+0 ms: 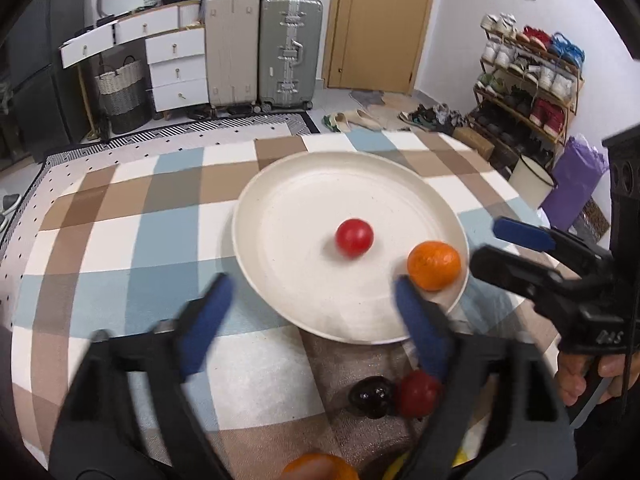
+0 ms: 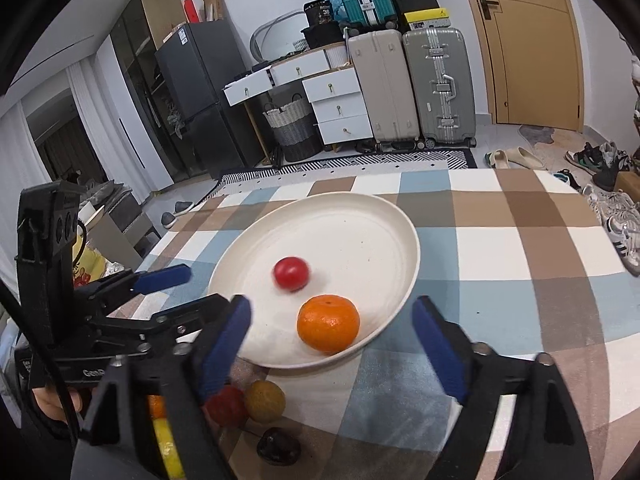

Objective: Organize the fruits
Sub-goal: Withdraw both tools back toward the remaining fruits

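Fruits lie partly on the plate [image 2: 384,216] and partly on the checked cloth [image 2: 500,264] in front of it. On the cream plate sit a small red tomato [image 2: 291,273], near the middle, and an orange [image 2: 328,323] close to the near rim; the two are apart. On the cloth just before the plate lie a second red fruit [image 2: 226,406], a yellow-brown fruit [image 2: 265,401] touching it, and a dark fruit [image 2: 279,446] nearer the camera. More orange and yellow fruit shows at the bottom edge, mostly hidden.

Left gripper [image 1: 312,312] has its jaws spread wide over the plate's near rim, with nothing between the blue pads. Right gripper [image 2: 332,326] is likewise wide open; the orange lies between its fingers, but neither pad touches it. A hand [image 1: 588,376] holds its handle.
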Tool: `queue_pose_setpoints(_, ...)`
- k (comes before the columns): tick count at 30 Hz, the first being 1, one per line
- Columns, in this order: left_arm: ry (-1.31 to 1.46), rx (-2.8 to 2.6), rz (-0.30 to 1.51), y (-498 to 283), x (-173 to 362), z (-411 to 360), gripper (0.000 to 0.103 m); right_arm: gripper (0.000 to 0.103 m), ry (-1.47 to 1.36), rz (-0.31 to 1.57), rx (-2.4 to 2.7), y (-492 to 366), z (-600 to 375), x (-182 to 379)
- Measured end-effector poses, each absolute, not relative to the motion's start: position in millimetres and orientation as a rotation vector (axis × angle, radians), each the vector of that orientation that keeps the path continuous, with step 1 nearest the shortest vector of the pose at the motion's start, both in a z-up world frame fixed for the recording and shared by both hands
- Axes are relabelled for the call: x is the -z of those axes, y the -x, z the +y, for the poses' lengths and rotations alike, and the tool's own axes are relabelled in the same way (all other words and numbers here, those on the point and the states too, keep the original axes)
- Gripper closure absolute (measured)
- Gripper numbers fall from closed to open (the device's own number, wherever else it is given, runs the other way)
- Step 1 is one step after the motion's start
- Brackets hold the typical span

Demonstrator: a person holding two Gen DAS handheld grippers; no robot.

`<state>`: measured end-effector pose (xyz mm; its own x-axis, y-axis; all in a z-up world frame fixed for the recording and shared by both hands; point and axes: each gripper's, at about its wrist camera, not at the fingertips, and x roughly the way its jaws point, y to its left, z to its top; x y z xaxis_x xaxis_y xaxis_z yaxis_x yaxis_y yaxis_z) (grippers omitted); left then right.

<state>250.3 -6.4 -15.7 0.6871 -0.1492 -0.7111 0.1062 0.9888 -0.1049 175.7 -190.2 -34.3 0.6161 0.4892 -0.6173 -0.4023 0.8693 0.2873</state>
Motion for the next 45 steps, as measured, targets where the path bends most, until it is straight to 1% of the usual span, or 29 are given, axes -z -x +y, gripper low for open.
queue_pose_setpoints(1,0.059,0.137,0.794,-246.6,11.4,-5.3,0.011,0.005,-0.116,0.745,-0.518,-172.6,-191.6,30.2)
queue_pose_setpoints(3,0.052,0.127,0.778,-238.4,4.1,-3.1,0.001,0.0,-0.106,0.73,-0.505,-166.6,-195.6,23.1)
queue_pose_setpoints(10,0.031,0.115,0.742,-189.4,-16.1,9.9,0.001,0.0,-0.101,0.751,-0.501,-134.9,-211.7,10.6)
queue_pose_setpoints(20,0.04,0.061,0.741,-133.2,-15.0,34.0,0.001,0.0,-0.088,0.762,-0.464,-98.3,-225.0,10.6)
queue_pose_setpoints(27,0.057,0.051,0.754,-105.2,-9.9,41.8,0.001,0.0,-0.082,0.772,-0.474,-73.5,-223.1,6.8)
queue_pose_setpoints(33,0.043,0.057,0.771,-87.8,-5.9,32.3,0.001,0.0,-0.065,0.8,-0.473,-52.8,-213.9,8.8)
queue_pose_setpoints(45,0.054,0.054,0.799,-59.4,3.0,23.5,0.001,0.0,-0.047,0.863,-0.517,-23.4,-191.5,31.7)
